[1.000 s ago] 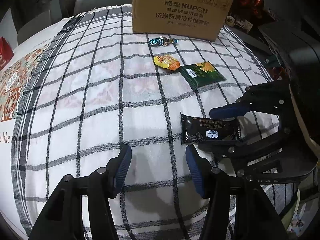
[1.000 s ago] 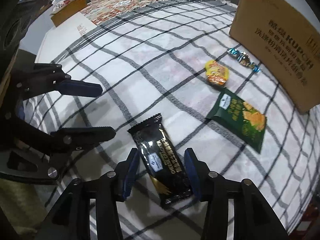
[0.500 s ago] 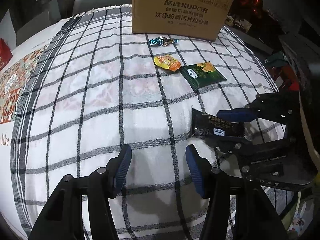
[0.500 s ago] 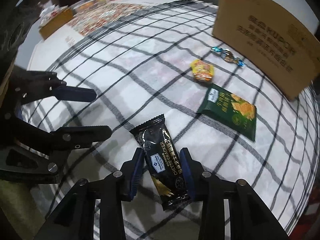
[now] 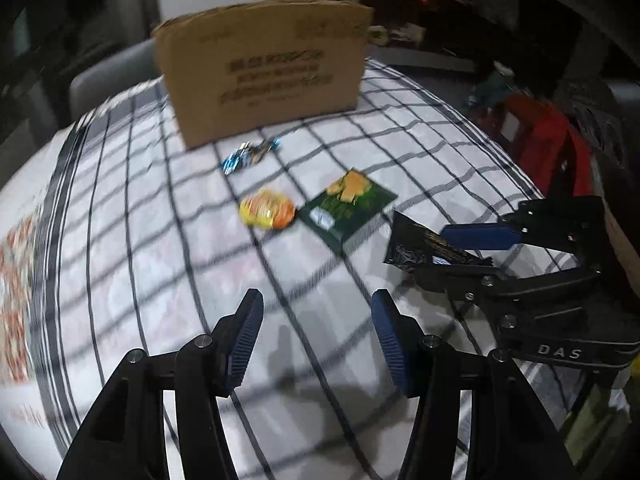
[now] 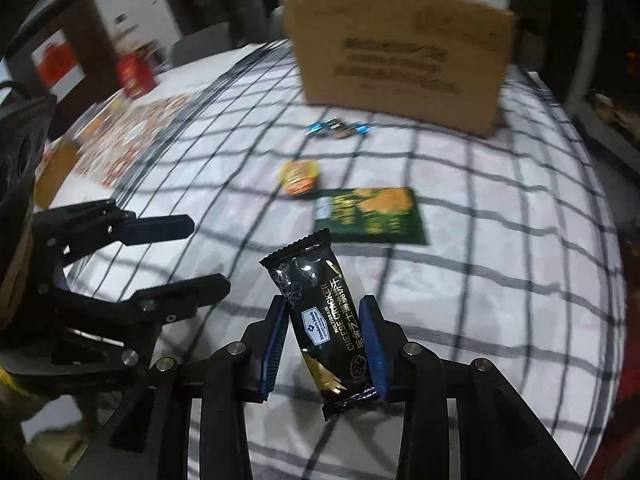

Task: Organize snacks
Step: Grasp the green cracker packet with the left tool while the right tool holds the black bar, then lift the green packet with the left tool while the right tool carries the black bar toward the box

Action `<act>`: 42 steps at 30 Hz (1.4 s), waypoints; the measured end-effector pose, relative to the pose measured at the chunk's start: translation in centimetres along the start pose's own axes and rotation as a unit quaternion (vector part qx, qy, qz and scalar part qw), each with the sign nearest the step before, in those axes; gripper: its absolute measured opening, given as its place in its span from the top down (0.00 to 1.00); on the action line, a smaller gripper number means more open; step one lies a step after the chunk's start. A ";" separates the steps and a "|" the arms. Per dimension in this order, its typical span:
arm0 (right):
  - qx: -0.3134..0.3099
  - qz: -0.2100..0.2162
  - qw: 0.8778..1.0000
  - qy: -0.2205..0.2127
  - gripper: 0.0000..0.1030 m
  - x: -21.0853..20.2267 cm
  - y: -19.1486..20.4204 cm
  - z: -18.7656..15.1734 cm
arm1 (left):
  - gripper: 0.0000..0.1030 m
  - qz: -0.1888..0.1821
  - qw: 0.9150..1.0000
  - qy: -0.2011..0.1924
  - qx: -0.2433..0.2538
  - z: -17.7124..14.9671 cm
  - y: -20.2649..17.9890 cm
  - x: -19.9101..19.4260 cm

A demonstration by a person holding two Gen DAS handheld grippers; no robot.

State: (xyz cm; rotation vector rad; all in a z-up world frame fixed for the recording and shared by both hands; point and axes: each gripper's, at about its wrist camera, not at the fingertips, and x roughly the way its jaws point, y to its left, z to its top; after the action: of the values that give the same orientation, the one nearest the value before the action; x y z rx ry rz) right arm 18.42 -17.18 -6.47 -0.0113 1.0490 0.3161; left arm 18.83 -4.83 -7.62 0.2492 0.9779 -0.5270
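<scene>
Two grippers in play here, and only one of them has anything in it. My right gripper is clamped on the black cheese cracker pack, blue pads pressing on both long sides of the wrapper. The pack is up off the checked tablecloth, tilted, with its crimped top end leaning away to the left. From the left wrist view you can see the same pack poking out past the pads, above the cloth.

My left gripper is spread wide with nothing between the pads, just hanging over the cloth a bit left of the right one.

Rest of the snacks are lying flat on the cloth: the green cracker bag closest, the small yellow-orange packet just beside its far left corner, and a blue-wrapped candy further back, near the foot of the cardboard box. Box stands upright at the far end of the table. Everything's kinda motion-blurred, so I can't read the print on it.
</scene>
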 end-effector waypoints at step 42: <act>0.155 -0.081 0.984 -0.018 0.63 1.1 -5.9 1.1 | 0.51 -0.059 0.991 0.051 0.112 6.7 -1.5 9.3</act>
State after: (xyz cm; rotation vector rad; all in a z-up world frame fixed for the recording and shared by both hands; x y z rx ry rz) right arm 21.44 -22.38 -7.67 0.1877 1.0453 0.0037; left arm 27.05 -11.86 -11.68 0.4237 1.0368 -0.7407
